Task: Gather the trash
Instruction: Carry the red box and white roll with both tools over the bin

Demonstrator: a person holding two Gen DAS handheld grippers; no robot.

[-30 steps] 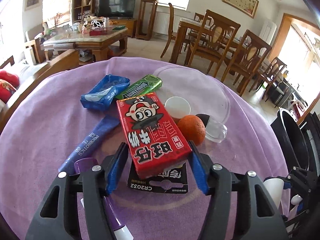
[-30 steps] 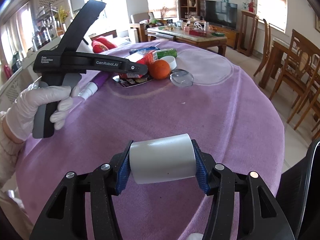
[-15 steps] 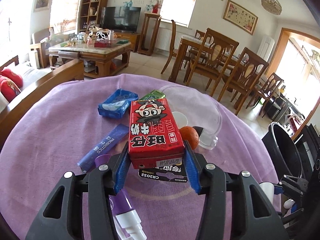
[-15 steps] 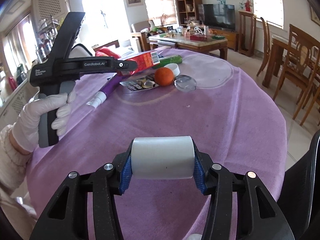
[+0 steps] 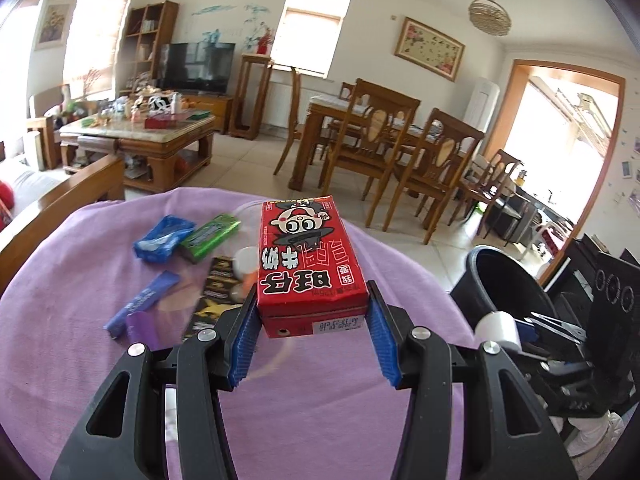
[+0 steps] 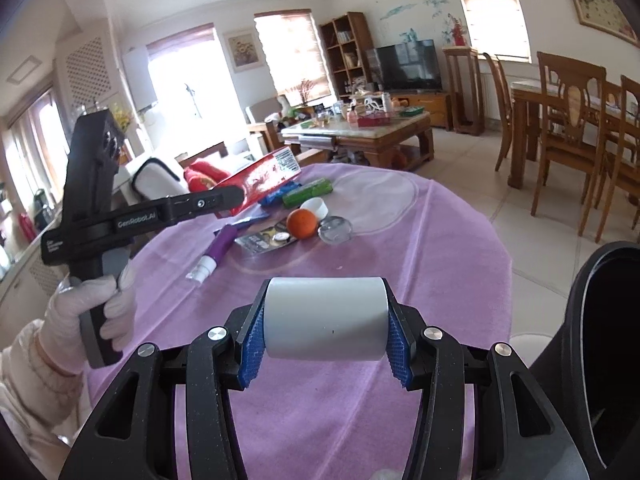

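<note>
Trash in both grippers: left gripper [image 5: 312, 320] clamps a red carton [image 5: 308, 268], right gripper [image 6: 325, 338] a white cup [image 6: 326, 324], beside the black bin [image 6: 600, 340]. Wrappers [image 5: 188, 236], orange [image 6: 302, 224] remain on the table [image 6: 420, 280].

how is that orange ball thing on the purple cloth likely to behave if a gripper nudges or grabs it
The orange fruit looks round and smooth, so a nudge would probably send it rolling across the purple cloth, perhaps into the clear lid beside it. It seems firm enough to pinch, though its curve might let it slip from flat pads. Likely fairly heavy for its size.
</note>
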